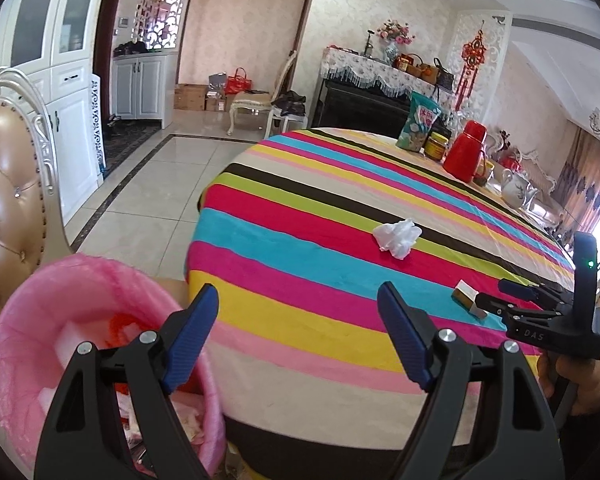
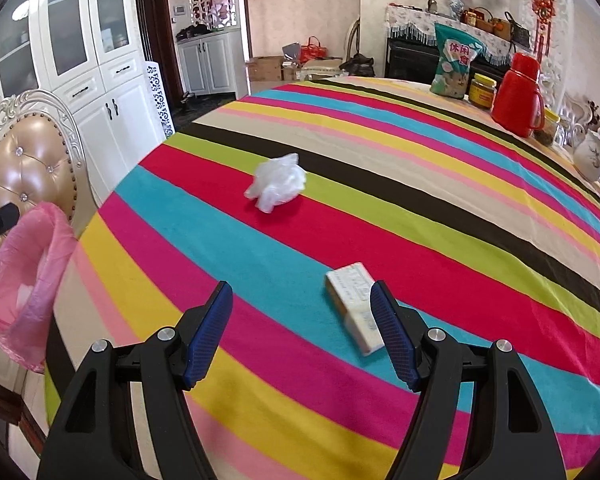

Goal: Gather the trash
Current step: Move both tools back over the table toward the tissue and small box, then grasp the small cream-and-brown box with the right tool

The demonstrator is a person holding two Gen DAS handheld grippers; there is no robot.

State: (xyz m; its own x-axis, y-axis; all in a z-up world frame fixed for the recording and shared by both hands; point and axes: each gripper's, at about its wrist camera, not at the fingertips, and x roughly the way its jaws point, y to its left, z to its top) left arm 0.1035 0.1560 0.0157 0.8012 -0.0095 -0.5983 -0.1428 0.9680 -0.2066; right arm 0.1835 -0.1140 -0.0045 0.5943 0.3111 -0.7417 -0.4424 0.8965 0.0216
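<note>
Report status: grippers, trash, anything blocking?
Left gripper and right gripper open, empty. Wad and box on the table; box by right fingertip. Bin at left. Nothing blocking.

right gripper [image 1: 496, 296]: "DAS" | snack bag [image 2: 454, 62]: "休闲食"

Striped tablecloth [image 2: 380, 208]: soft matt cloth, faint nap, slightly creased.
Crumpled wad [image 2: 276, 182], at 11 o'clock from the box: thin translucent white plastic film, wrinkled.
Small box [image 2: 350, 292]: pale printed cardboard, matt.
Bin liner [image 1: 60, 300]: thin pink plastic film, crinkled, semi-sheer.
Left gripper [image 1: 298, 336], right gripper [image 2: 302, 330]: matt black plastic arms, blue ribbed pads, bright metal pins.
Flask [image 2: 518, 96]: glossy red plastic.
Chair back [image 1: 8, 200]: shiny tufted leather-like upholstery.
</note>
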